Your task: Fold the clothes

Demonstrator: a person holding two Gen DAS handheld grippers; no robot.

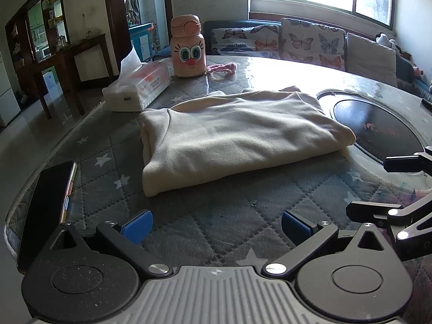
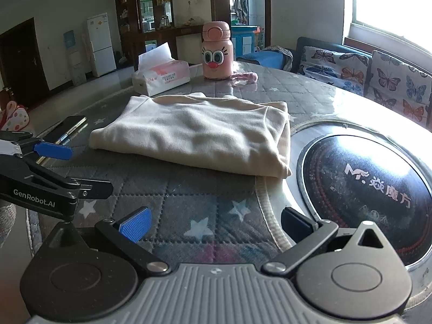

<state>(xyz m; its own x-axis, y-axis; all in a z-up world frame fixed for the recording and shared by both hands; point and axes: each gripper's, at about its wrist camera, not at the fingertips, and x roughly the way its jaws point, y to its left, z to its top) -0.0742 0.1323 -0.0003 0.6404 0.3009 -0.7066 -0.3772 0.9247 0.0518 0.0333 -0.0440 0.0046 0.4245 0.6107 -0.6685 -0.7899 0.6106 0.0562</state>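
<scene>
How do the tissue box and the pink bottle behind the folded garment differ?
The tissue box is low, rectangular and lies flat, white with orange print; the pink bottle is tall, round and stands upright. The tissue box has a tissue sticking out of its top; the pink bottle has its lid shut and a cartoon face on its side. Both sit on the table beyond the folded garment, neither touching it.

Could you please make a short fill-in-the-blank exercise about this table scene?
1. The cream garment lies ____ on the table.
2. Both the left gripper and the right gripper are ____.
3. The pink bottle stands beside the ____ box.
4. The phone lies near the table's ____.

Missing words: folded; open; tissue; edge
</scene>
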